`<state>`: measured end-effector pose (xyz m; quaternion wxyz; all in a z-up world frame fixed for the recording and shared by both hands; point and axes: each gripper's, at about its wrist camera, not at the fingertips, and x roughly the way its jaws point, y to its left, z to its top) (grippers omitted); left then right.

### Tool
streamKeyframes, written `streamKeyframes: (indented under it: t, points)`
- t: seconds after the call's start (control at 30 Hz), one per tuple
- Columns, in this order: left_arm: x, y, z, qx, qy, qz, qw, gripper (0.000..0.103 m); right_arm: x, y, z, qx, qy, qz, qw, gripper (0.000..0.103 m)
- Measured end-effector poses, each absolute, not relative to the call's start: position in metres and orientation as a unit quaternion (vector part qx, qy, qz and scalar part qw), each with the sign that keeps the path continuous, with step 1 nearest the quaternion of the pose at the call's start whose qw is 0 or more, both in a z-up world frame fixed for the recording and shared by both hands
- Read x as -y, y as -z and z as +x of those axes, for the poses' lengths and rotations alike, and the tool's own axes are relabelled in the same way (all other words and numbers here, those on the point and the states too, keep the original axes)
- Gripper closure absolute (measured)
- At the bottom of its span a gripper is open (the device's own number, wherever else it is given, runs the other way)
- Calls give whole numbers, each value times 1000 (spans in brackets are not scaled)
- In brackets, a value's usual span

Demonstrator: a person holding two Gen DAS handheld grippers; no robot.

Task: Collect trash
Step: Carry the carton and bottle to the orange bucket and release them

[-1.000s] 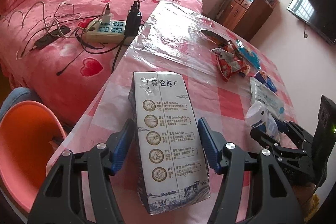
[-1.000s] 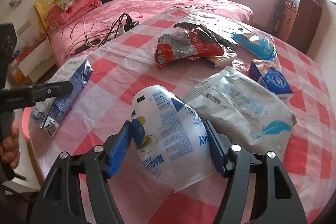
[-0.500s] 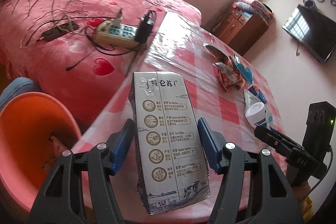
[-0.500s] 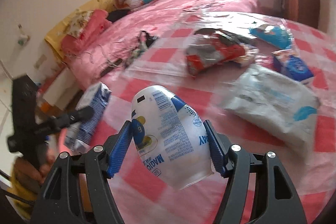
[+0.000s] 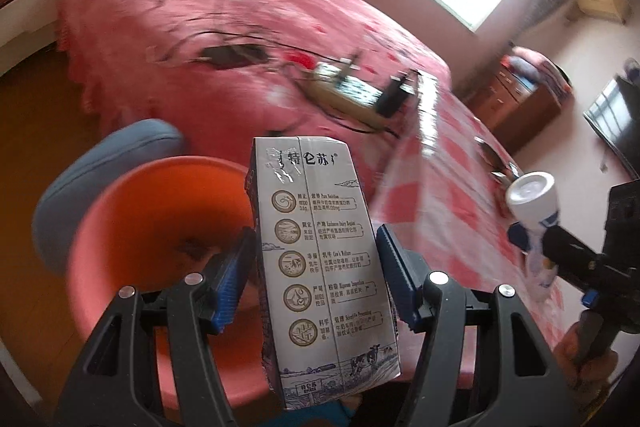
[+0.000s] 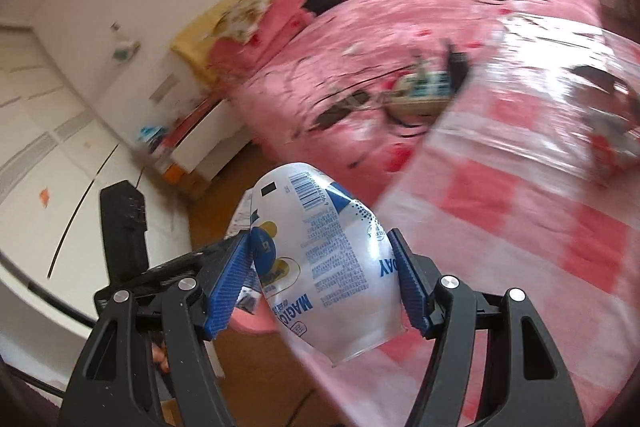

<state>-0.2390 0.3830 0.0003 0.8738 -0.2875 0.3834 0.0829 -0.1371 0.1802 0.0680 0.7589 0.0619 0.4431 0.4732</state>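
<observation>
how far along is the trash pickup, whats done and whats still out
Partway. In hand: the left claw grips a milk carton over the orange bin, the right claw grips a plastic cup; neither is dropped yet. Left: a red snack wrapper lies on the checked table.

The orange bin (image 5: 132, 227) gapes open beneath the left tool (image 5: 316, 279), its mouth unblocked; the table (image 5: 452, 195) edge and bed (image 5: 200, 27) crowd its far side.
</observation>
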Motion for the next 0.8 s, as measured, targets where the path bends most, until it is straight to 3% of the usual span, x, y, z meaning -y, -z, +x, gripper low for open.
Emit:
streamKeyframes:
  t: [0.3,0.37,0.43,0.8]
  points:
    - [-435,26,-267,-390,-146,-312,854,38,-266,-64,-152,-445,-518,7,731,33]
    - [-442,34,-268,-401,-165,-310,846,27,-275,-58,-153,-454,-503,0,736,16]
    - [-450,38,-271,-408,-200,-306,837,22,-275,-56,-151,-461,-498,10,734,15]
    - [-449,31,-266,-403,-220,-287,841,20,-212,-68,-138,-407,-405,24,818,11]
